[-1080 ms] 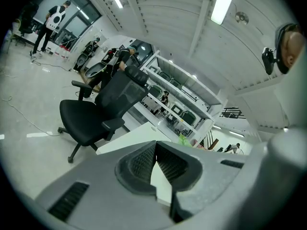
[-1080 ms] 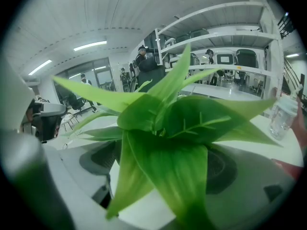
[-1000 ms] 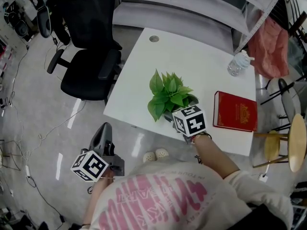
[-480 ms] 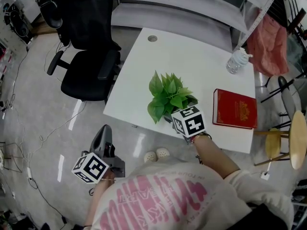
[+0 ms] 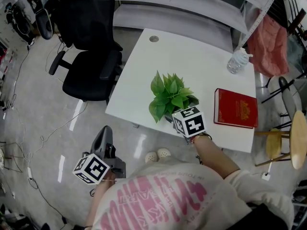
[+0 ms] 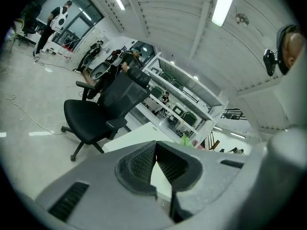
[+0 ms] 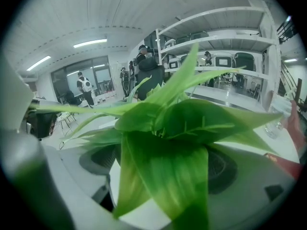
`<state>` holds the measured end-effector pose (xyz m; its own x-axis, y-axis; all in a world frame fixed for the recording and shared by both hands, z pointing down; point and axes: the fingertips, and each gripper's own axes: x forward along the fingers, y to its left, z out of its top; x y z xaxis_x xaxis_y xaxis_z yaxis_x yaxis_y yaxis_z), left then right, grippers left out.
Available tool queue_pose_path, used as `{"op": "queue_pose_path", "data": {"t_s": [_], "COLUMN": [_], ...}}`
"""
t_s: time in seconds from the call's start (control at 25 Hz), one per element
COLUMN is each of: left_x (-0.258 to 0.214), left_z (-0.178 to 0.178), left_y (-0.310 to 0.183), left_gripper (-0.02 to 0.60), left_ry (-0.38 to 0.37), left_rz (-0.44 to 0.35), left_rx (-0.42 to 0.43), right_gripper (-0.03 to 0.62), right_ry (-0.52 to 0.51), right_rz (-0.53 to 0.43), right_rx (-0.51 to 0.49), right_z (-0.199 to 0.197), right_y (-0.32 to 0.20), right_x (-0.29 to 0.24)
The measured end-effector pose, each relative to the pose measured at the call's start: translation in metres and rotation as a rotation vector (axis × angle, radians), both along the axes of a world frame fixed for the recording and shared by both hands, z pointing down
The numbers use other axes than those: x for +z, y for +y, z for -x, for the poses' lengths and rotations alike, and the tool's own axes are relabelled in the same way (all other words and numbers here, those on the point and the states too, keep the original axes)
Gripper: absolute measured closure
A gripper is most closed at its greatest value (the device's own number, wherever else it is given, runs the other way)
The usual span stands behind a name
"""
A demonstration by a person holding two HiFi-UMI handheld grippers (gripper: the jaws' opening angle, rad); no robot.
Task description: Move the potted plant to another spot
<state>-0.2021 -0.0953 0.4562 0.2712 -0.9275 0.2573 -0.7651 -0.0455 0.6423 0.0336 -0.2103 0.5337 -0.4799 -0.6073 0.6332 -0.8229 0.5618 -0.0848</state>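
A person wears a cream top [image 5: 158, 202] printed with large pink lettering, a dark band [image 5: 200, 137] at the right wrist, and pale rounded shoes [image 5: 156, 154]. The left gripper [image 5: 106, 130] and right gripper [image 7: 160, 169] are grey moulded plastic with ribbed dark pads. Each carries a white cube with black square markers.

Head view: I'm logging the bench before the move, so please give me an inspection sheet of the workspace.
Surface: white table, cable hole at the far corner.
Job's things: potted plant upright near the front edge.
Clutter: red book right of the plant; water bottle by the far right edge.
Grippers: right gripper open, jaws either side of the leaves; left gripper shut, empty, off the table.
Cables: loose cables on the floor at left.
Surroundings: black office chair beside the table; wooden stool at right.
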Motion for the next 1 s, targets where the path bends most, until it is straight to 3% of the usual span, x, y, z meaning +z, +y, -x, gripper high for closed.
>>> {"op": "queue_pose_path", "data": {"t_s": [0.52,1.0], "left_x": [-0.002,0.000], "left_z": [0.012,0.032], "left_y": [-0.002,-0.013], "left_gripper": [0.577,0.578], "left_ry": [0.007,0.001], "left_rz": [-0.012,-0.023], "left_rx": [0.011,0.064], "right_gripper": [0.082,0.083], "right_ry": [0.003,0.001], "right_rz": [0.006,-0.004], "right_rx": [0.024,0.127], "right_z": [0.001,0.003], "right_y": [-0.001,-0.001], "right_x": [0.000,-0.001]}}
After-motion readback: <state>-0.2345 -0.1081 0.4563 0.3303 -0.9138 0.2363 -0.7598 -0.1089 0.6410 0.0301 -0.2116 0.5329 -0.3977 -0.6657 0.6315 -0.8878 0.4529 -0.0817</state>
